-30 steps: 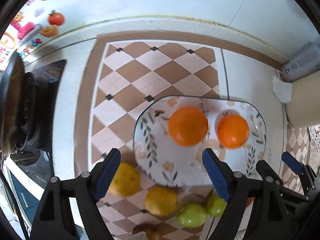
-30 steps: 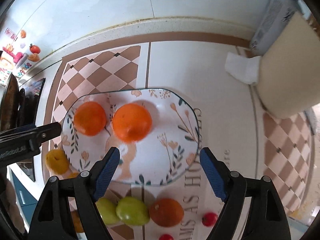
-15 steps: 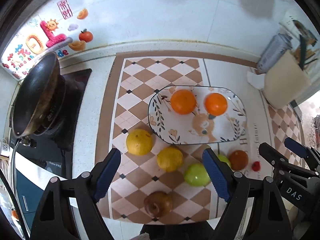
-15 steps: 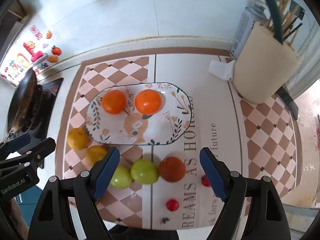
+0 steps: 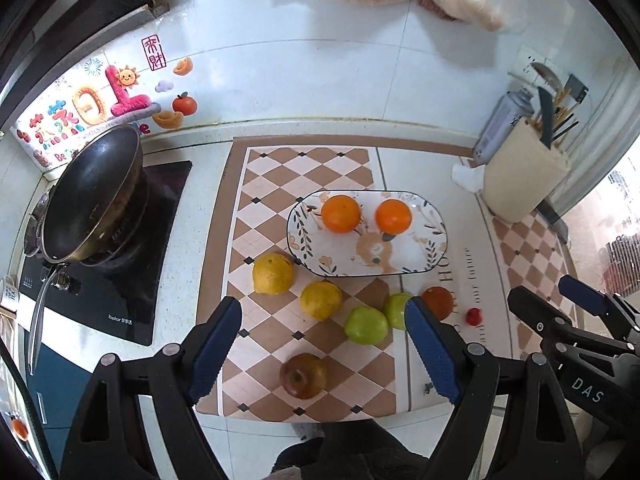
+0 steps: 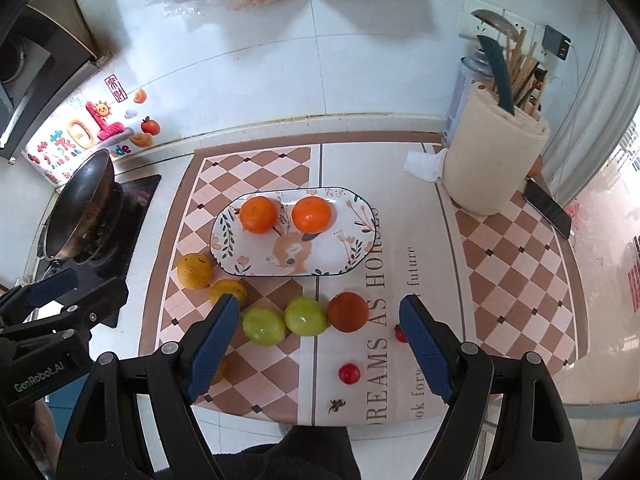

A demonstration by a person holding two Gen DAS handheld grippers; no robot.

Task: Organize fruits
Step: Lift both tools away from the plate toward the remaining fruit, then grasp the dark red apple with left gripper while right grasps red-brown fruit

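Two oranges (image 5: pixel 340 213) sit side by side on the floral plate (image 5: pixel 404 264). Just in front of the plate lie two yellow fruits (image 5: pixel 273 273), two green apples (image 6: pixel 264 325), a dark orange fruit (image 6: pixel 347 311) and a red-brown apple (image 5: pixel 303 375). The left gripper (image 5: pixel 325 351) and right gripper (image 6: pixel 316 348) hang above these loose fruits, jaws spread, holding nothing.

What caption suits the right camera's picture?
Open blue-tipped tongs above two round oranges on an oval floral plate.
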